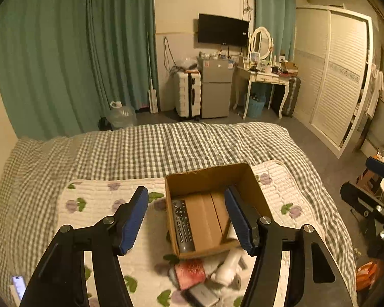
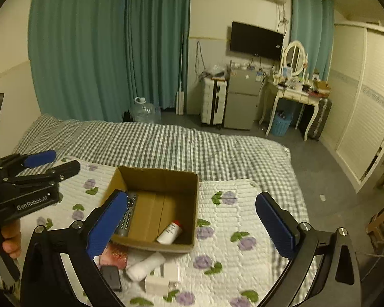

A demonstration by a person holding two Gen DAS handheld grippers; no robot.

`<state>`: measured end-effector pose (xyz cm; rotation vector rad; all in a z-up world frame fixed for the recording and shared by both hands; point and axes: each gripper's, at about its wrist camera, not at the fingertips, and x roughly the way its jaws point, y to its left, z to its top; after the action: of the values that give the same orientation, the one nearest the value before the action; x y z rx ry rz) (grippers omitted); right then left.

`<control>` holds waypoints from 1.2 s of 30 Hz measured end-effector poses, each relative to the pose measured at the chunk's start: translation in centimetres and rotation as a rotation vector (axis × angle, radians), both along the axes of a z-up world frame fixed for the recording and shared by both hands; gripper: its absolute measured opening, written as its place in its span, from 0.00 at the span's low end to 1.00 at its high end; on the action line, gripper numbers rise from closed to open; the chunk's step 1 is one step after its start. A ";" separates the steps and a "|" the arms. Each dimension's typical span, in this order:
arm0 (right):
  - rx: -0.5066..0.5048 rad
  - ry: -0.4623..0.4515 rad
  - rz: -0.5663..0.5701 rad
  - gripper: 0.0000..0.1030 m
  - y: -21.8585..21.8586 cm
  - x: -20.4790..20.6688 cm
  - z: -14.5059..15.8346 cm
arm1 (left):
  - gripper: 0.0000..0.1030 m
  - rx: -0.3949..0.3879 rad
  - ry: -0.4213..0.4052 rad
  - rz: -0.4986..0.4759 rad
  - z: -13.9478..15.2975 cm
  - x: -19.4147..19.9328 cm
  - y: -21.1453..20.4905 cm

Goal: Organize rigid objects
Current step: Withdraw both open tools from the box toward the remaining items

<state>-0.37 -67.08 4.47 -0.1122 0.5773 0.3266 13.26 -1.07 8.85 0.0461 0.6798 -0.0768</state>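
Observation:
An open cardboard box (image 1: 207, 176) (image 2: 195, 204) sits on a floral quilted mat on the bed. Inside lie a black remote (image 1: 183, 226) (image 2: 126, 220) and a small white bottle with a red cap (image 2: 170, 232). In front of the box lie a white bottle (image 2: 146, 266) (image 1: 229, 266), a white charger block (image 2: 162, 277), a red patterned item (image 1: 190, 272) and a dark phone-like object (image 2: 111, 276). My left gripper (image 1: 187, 220) is open and empty above the box; it also shows in the right wrist view (image 2: 52, 163). My right gripper (image 2: 192, 227) is open and empty over the box's near side.
The floral mat (image 2: 243, 204) lies on a grey checked bedspread (image 1: 166, 145). A phone (image 1: 19, 286) lies at the bed's near left. Beyond the bed stand a water jug, suitcase, small fridge, dressing table and wardrobe.

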 end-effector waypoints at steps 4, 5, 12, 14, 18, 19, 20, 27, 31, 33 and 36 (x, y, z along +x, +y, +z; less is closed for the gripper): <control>0.008 -0.015 -0.005 0.98 -0.9 -3.8 0.8 | 0.64 -0.004 -0.018 0.002 1.0 -3.9 0.1; 0.007 -0.017 -0.005 0.98 -1.0 -4.8 0.8 | 0.64 -0.008 -0.024 0.002 1.1 -4.6 0.3; 0.012 -0.005 0.005 0.98 -1.0 -9.3 -1.3 | 0.65 -0.007 -0.039 0.015 -0.1 -9.3 1.0; 0.008 -0.002 0.005 0.98 -0.8 -9.9 -2.0 | 0.65 -0.010 -0.036 0.018 -0.8 -10.1 1.1; 0.010 0.014 0.013 0.98 -0.2 -10.5 -3.7 | 0.65 -0.028 -0.017 0.026 -2.6 -11.0 1.5; 0.011 0.023 0.014 0.98 0.0 -10.6 -4.3 | 0.65 -0.027 -0.013 0.034 -3.2 -11.1 1.6; 0.012 0.032 0.015 0.98 0.1 -10.6 -4.9 | 0.65 -0.023 -0.008 0.044 -3.7 -11.2 1.8; -0.003 0.095 0.037 0.98 1.6 -10.1 -9.1 | 0.65 -0.025 0.067 0.084 -8.4 -10.7 2.9; -0.021 0.151 0.041 0.98 2.3 -9.0 -11.9 | 0.65 -0.007 0.123 0.090 -11.4 -9.8 2.9; -0.029 0.179 0.040 0.98 2.5 -8.5 -13.1 | 0.65 0.003 0.147 0.090 -12.6 -9.3 2.8; -0.034 0.216 0.037 0.98 2.7 -7.6 -14.8 | 0.65 0.008 0.184 0.088 -14.2 -8.5 2.7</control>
<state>-7.95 -64.39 -10.30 -0.1214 0.7952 0.3669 4.75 1.66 -5.38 0.0168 0.8655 0.0063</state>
